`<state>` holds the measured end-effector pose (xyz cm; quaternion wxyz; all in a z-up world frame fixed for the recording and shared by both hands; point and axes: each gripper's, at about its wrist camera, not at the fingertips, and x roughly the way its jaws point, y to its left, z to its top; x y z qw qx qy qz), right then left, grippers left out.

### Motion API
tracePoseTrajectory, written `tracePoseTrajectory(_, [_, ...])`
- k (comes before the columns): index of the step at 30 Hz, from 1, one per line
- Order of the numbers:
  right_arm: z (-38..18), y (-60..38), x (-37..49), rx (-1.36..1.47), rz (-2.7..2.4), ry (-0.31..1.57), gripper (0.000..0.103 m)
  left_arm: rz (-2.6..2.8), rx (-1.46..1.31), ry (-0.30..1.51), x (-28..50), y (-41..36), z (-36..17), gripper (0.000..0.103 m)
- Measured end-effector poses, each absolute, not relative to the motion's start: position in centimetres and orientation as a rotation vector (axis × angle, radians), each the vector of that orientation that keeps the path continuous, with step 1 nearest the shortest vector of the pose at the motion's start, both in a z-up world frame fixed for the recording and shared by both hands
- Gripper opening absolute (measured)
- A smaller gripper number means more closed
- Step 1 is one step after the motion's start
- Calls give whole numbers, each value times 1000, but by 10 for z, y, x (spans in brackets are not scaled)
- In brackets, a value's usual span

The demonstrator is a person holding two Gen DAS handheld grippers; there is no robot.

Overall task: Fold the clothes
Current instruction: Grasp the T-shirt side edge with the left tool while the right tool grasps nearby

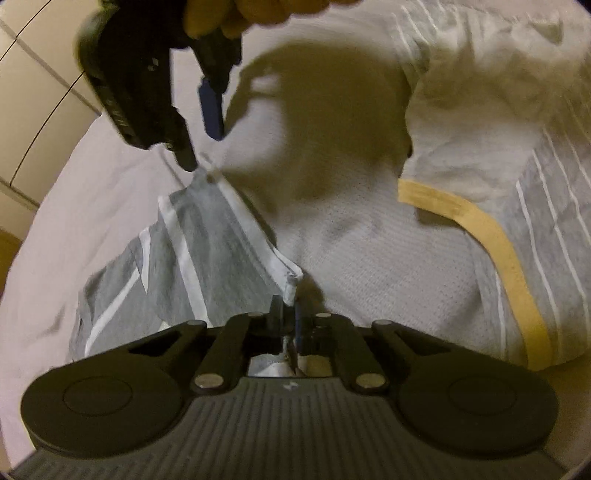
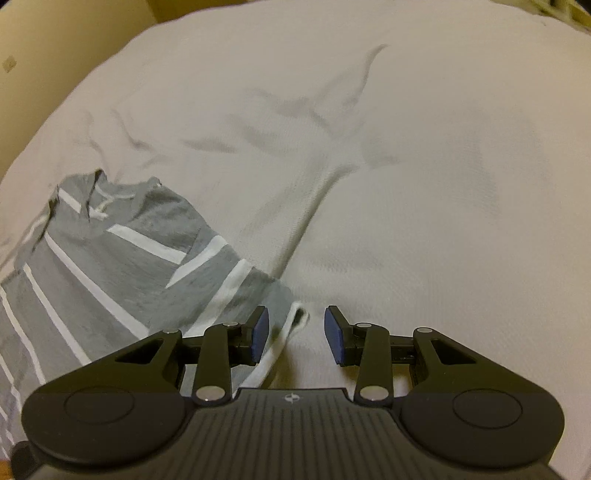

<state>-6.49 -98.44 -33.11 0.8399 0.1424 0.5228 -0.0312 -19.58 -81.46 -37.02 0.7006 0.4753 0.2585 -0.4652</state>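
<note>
A grey garment with white stripes (image 2: 110,258) lies on the white bed sheet (image 2: 406,184), spread at the left of the right wrist view. Its white hem corner (image 2: 295,317) sits between the blue pads (image 2: 334,334) of my right gripper (image 2: 295,332), which is open and not touching it. In the left wrist view my left gripper (image 1: 288,310) is shut on a white-edged corner of the same garment (image 1: 207,240), lifting a taut fold. The right gripper (image 1: 199,136) hangs open above the fold's far end, with a hand (image 1: 236,14) holding it.
Pale cloth with thin white stripes and a yellow band (image 1: 498,240) fills the right of the left wrist view. A cream cabinet front (image 1: 33,74) stands beyond the bed's left edge. Wrinkles (image 2: 314,110) cross the sheet ahead of the right gripper.
</note>
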Motion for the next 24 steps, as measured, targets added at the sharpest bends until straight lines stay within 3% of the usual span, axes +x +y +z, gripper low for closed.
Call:
tracePoseTrajectory(2, [-337,-989,-59,337,-67,1117,35,-1040,1037,582,-195,-811,-369,3])
tracePoseTrajectory(6, [-346,-996,-55,403,-63,1164,0,-1042,1000,604,-191,-808,-369,3])
tracePoseTrajectory(10, [-337,-999,-61,405,-97,1163,0,-1036,905,650,-181,-809,-366,3])
tracePoseTrajectory(17, [-309,-958,-42,314,-63,1174,1,-861,180,1015,-111,-771,-353,3])
tracePoseTrajectory(20, [-294,-938,-24,379,69,1115,5,-765,-40,1110,-93,-749,-358,3])
tracePoseTrajectory(22, [-285,-936,-20,391,97,1052,17,-715,-122,1146,-86,-736,-361,3])
tracePoseTrajectory(24, [-277,-934,-16,386,95,996,17,-689,-158,1170,-82,-727,-364,3])
